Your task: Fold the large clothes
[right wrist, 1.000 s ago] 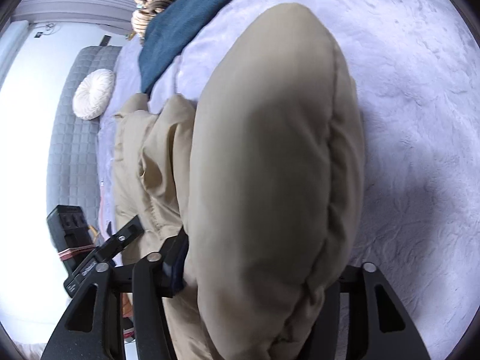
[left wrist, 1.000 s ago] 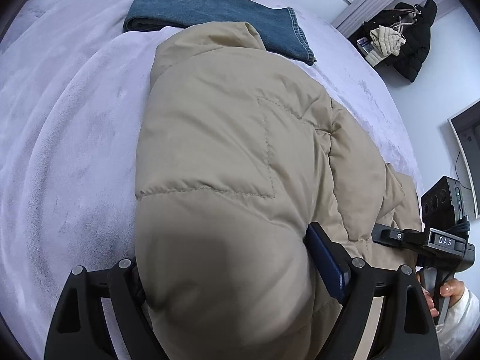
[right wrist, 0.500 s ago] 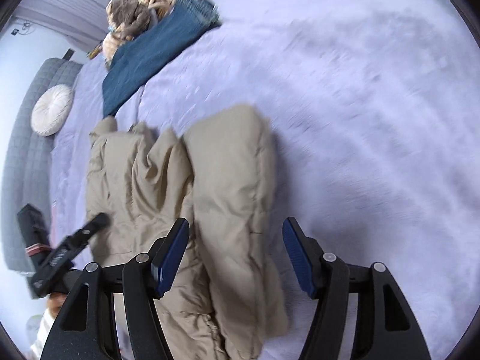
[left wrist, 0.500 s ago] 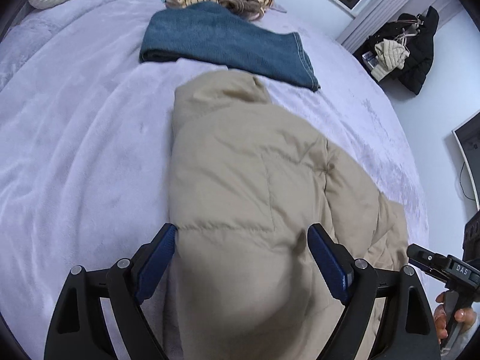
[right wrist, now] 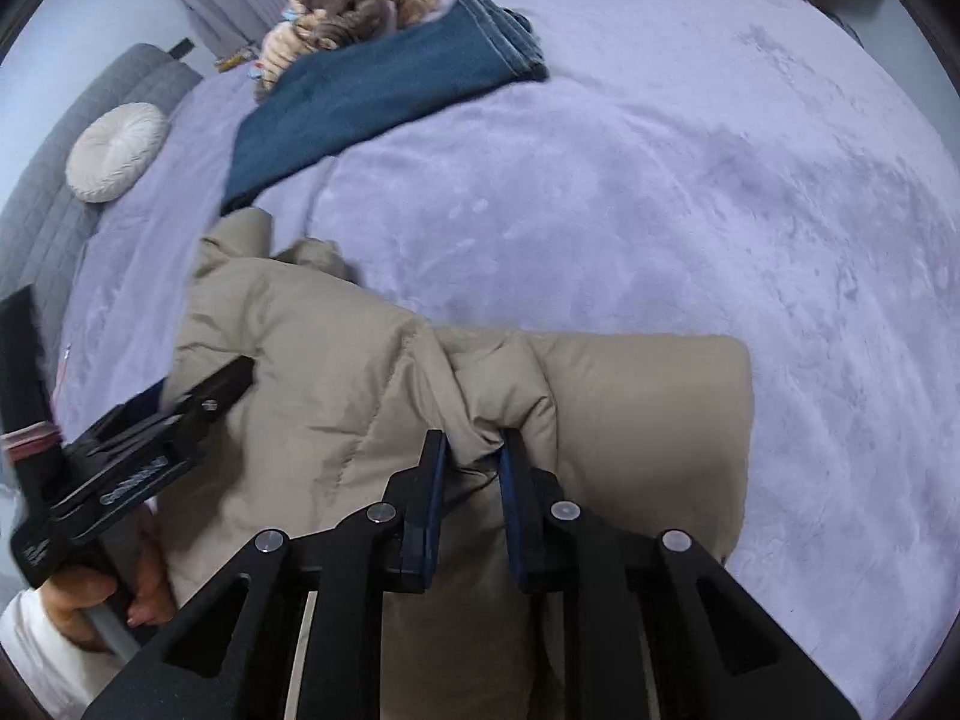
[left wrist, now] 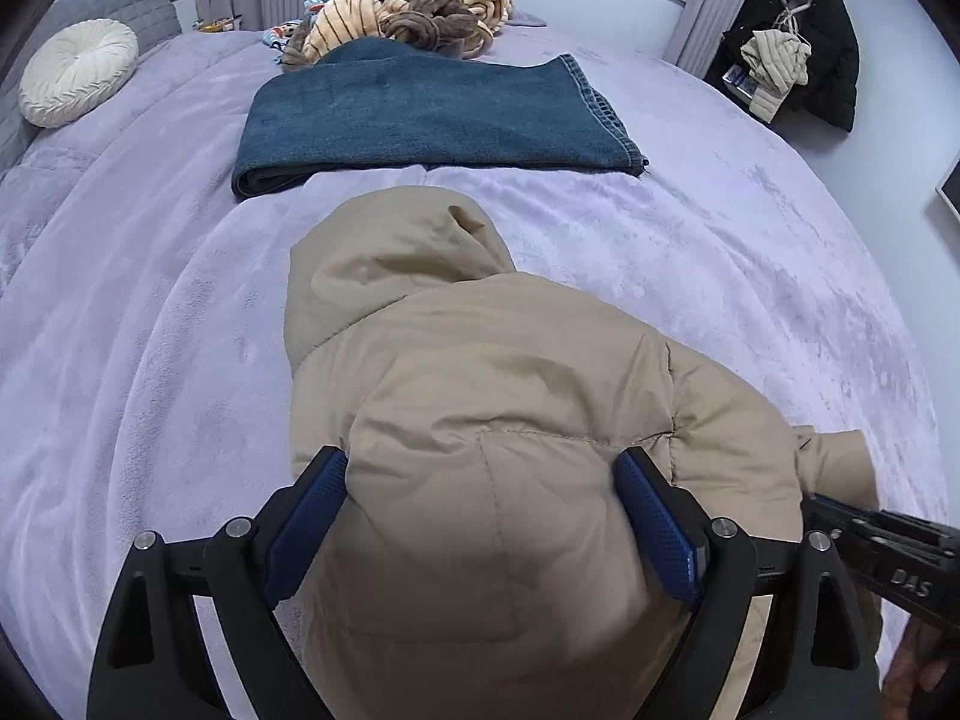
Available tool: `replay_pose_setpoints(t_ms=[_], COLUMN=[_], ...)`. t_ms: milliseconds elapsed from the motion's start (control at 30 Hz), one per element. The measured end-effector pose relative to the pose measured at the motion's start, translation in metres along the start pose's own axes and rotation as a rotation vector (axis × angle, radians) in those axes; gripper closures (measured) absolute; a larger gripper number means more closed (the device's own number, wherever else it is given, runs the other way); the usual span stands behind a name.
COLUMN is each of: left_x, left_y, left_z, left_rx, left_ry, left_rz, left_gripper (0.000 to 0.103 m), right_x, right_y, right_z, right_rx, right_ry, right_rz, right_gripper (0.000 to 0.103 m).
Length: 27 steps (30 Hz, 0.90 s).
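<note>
A beige puffer jacket (left wrist: 480, 384) lies on the lilac bed, hood pointing to the far side, partly folded over itself. In the left wrist view my left gripper (left wrist: 483, 516) is open, its blue pads (left wrist: 657, 531) on either side of a puffy bulge of the jacket. In the right wrist view the jacket (right wrist: 336, 396) has a folded slab at its right. My right gripper (right wrist: 471, 459) is shut on a pinch of the jacket fabric. The left gripper (right wrist: 138, 456) and the hand holding it show at the left there.
Folded blue jeans (left wrist: 420, 114) lie beyond the jacket, a heap of knitted clothes (left wrist: 414, 18) behind them. A round white cushion (left wrist: 75, 78) rests against the grey headboard at the far left. Dark coats (left wrist: 804, 30) hang at the far right. Lilac blanket (right wrist: 690, 192) spreads to the right.
Both grippers pulled back and rose, so more of the bed shows. My right gripper was open around the folded part half a second ago and has closed on a pinch of fabric.
</note>
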<state>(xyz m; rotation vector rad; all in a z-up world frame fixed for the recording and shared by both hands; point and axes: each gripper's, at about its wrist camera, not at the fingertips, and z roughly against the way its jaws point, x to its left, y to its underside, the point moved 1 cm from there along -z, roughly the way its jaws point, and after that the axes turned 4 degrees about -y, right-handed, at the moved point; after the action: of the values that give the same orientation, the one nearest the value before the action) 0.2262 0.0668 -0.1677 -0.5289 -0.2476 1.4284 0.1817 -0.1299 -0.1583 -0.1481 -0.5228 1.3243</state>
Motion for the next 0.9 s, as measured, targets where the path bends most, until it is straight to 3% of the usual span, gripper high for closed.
replay_pose_setpoints(t_ms=[200,400,667,900], left_x=[-0.011,-0.005,-0.006,0.005], left_y=[0.004,0.008,0.008,0.016], left_z=[-0.008,-0.007,-0.007,0.035], left_rx=[0.0,-0.004,-0.004,-0.007], left_ry=[-0.036,-0.035,-0.048,-0.027], left_rz=[-0.031,-0.042,-0.048,-0.067], left_gripper=[0.008,0.008,0.006,0.006], right_x=[-0.015,-0.009,0.006,-0.001], right_y=[0.007,0.012,0.064,0.103], right_z=[-0.017,0.017,0.079,0.067], right_rx=[0.017,0.025,-0.008,0.089], right_ry=[-0.003,-0.042,-0.108,-0.096], right_rz=[-0.015,-0.039,0.025,-0.017], right_gripper=[0.094,0.089,0.089,0.089])
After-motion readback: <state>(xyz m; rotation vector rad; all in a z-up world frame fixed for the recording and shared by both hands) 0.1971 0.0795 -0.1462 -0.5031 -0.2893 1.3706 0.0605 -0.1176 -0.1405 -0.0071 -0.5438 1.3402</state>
